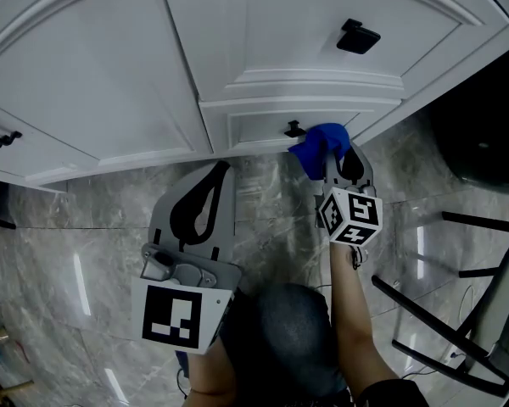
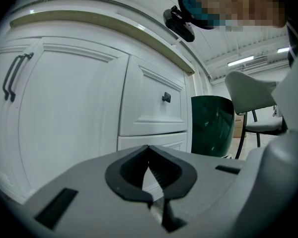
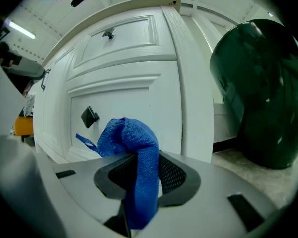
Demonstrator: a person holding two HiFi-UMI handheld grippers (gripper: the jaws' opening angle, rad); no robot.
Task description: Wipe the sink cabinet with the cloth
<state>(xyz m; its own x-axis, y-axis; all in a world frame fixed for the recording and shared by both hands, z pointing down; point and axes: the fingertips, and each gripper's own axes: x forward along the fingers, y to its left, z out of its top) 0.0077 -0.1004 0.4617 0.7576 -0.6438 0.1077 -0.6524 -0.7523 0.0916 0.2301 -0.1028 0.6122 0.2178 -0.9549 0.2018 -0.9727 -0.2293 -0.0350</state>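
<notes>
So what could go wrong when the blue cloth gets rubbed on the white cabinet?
1. The cloth has a loose loop hanging near the black knob, so it might snag there.
2. The right gripper pinches only a narrow strip of the cloth, so hard rubbing could tug it out.
3. The cloth is bunched into a lump, so it may wipe only a small patch of the cabinet panel.
</notes>
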